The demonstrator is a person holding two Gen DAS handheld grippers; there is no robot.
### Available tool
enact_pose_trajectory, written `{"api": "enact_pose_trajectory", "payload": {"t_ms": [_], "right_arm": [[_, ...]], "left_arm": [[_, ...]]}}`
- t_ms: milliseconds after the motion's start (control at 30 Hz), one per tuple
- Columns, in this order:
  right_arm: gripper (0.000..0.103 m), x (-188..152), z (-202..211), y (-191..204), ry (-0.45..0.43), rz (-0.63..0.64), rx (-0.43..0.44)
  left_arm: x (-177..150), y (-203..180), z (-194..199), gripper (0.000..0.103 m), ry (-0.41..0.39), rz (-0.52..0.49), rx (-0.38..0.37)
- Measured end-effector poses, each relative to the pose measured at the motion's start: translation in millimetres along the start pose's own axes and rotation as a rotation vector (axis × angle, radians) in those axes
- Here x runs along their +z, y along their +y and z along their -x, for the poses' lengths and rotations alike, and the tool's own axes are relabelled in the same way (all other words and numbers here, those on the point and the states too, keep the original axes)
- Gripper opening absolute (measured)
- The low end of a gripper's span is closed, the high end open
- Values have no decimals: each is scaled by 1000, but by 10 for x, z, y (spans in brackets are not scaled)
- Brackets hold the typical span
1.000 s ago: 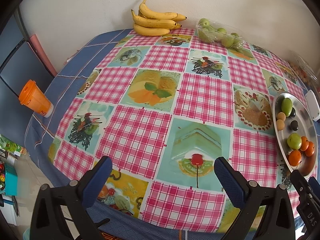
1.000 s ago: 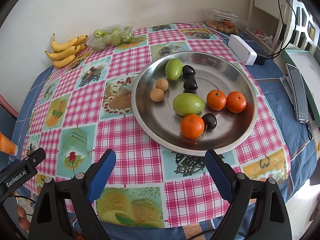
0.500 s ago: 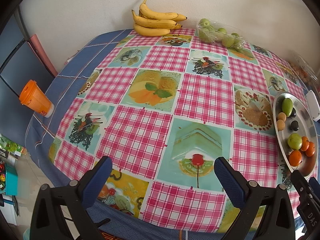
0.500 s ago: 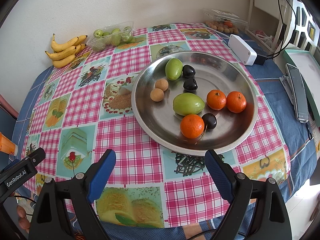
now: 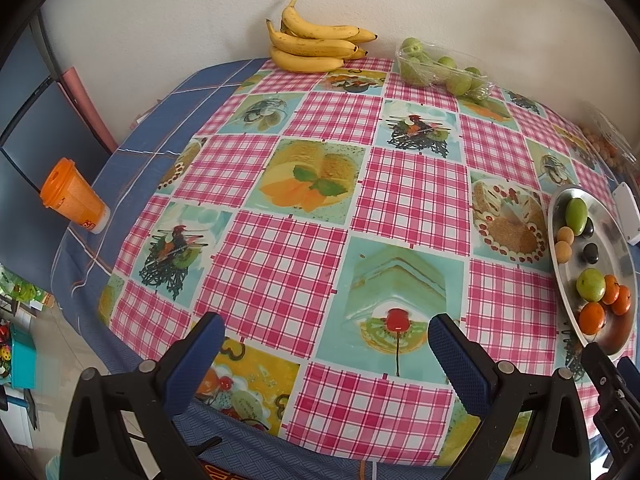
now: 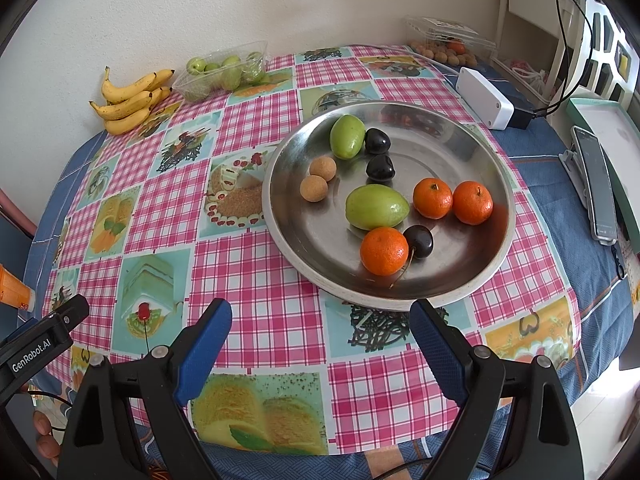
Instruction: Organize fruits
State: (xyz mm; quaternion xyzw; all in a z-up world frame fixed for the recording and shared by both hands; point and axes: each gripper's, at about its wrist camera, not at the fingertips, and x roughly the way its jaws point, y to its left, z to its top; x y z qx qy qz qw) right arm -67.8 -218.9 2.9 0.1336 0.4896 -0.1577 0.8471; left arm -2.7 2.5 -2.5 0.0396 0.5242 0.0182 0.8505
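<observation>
A round steel tray (image 6: pixel 472 280) sits on the checked tablecloth and holds two green fruits (image 6: pixel 377 207), three oranges (image 6: pixel 384 251), dark cherries (image 6: pixel 419 241) and two small tan fruits (image 6: pixel 314 188). The tray also shows at the right edge of the left wrist view (image 5: pixel 562 276). My right gripper (image 6: pixel 320 330) is open and empty, just in front of the tray's near rim. My left gripper (image 5: pixel 326 346) is open and empty over the near edge of the table, left of the tray. Bananas (image 5: pixel 316 46) and a clear bag of green fruit (image 5: pixel 438 70) lie by the wall.
An orange cup (image 5: pixel 74 196) stands at the table's left edge. A white box (image 6: pixel 484 98), a clear punnet of small fruit (image 6: pixel 448 42) and a phone on a stand (image 6: pixel 596 184) are right of the tray. The wall is close behind the table.
The left wrist view has shifted very slightly. Both grippers stay open and nothing on the table has moved.
</observation>
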Motion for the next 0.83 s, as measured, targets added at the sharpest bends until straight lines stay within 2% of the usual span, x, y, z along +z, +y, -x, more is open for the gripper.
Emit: {"api": "enact_pose_trajectory", "payload": {"t_ms": [400, 667, 833], "right_arm": [[91, -3, -5, -6, 3, 0, 0], [91, -7, -11, -11, 6, 0, 1], [91, -5, -11, -10, 6, 0, 1]], "left_arm": [[2, 5, 8, 103, -5, -3, -3], [-5, -44, 83, 103, -47, -16, -6], [1, -50, 83, 103, -46, -13, -19]]}}
